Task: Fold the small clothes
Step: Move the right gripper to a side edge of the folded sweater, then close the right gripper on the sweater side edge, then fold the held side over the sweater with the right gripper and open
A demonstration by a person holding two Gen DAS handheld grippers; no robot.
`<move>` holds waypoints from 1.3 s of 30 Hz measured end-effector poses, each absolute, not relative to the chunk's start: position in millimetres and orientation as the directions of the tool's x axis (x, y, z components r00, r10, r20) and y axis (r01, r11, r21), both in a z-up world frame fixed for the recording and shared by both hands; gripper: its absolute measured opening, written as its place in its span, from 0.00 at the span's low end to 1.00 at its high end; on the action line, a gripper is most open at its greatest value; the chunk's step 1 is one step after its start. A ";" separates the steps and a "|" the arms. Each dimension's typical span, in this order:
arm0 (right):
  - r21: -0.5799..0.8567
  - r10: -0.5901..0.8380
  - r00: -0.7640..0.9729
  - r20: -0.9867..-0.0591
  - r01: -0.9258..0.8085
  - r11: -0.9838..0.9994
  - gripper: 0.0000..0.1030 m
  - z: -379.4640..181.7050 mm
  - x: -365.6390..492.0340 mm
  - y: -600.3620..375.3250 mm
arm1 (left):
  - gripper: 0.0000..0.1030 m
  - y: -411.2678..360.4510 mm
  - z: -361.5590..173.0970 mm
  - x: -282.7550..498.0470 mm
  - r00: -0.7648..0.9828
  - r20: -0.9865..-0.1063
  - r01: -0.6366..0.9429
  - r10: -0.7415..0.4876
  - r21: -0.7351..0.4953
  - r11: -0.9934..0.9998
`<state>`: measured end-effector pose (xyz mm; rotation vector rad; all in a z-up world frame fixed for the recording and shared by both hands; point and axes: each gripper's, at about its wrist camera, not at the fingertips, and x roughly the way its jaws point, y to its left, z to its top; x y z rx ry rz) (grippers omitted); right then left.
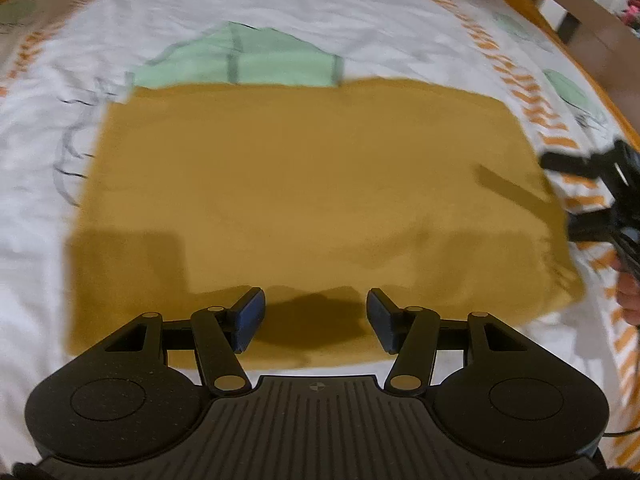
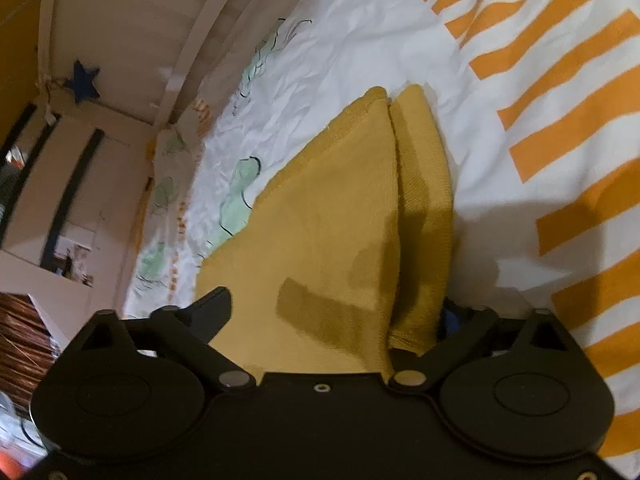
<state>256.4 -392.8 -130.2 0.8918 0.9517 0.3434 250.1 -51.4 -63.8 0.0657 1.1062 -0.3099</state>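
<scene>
Patterned bedsheet (image 1: 360,20), mustard cloth (image 1: 304,184) ahead of left hand-held gripper (image 1: 316,320) — jaws apart

The right gripper (image 1: 600,200) is cut off by the left wrist view's right edge — finger spacing indeterminate. In the right wrist view, the mustard garment (image 2: 332,240) hides its right fingertip.

Folded knit garment (image 1: 304,200): plain mustard yellow, no print that I can see.
White cotton bedsheet (image 1: 360,20): orange stripes toward 3 o'clock, pale green patches with black sketch lines at 12.
My left gripper (image 1: 316,322): black, with dark blue finger pads (image 1: 250,320).
Paper star (image 2: 83,81): dark blue.
</scene>
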 end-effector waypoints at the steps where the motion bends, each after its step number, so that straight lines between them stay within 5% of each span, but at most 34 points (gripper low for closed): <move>1: 0.776 0.605 0.561 -0.565 0.111 0.621 0.88 -129.3 256.0 -391.7 | 0.53 -44.7 -62.3 252.2 0.422 -0.884 0.271 -0.203 -0.091 0.958; 12: 0.732 0.551 0.599 -0.582 0.089 0.676 0.78 -128.1 250.6 -381.9 | 0.53 47.9 -69.4 293.6 0.464 -0.869 0.039 -0.172 -0.174 0.984; 18: 0.647 0.462 0.591 -0.661 0.138 0.750 0.27 -121.6 247.4 -380.5 | 0.53 58.9 -61.9 307.2 0.457 -0.872 0.036 -0.176 -0.180 0.983; 28: 0.452 0.304 0.586 -0.752 0.122 0.884 0.21 -62.1 257.7 -326.1 | 0.53 87.8 -48.3 321.9 0.447 -0.873 0.042 -0.195 -0.197 0.979; 39: 0.401 0.362 0.568 -0.739 -0.062 0.914 0.20 -10.3 300.1 -215.2 | 0.53 121.6 -32.9 323.9 0.453 -0.853 0.040 -0.260 -0.272 0.962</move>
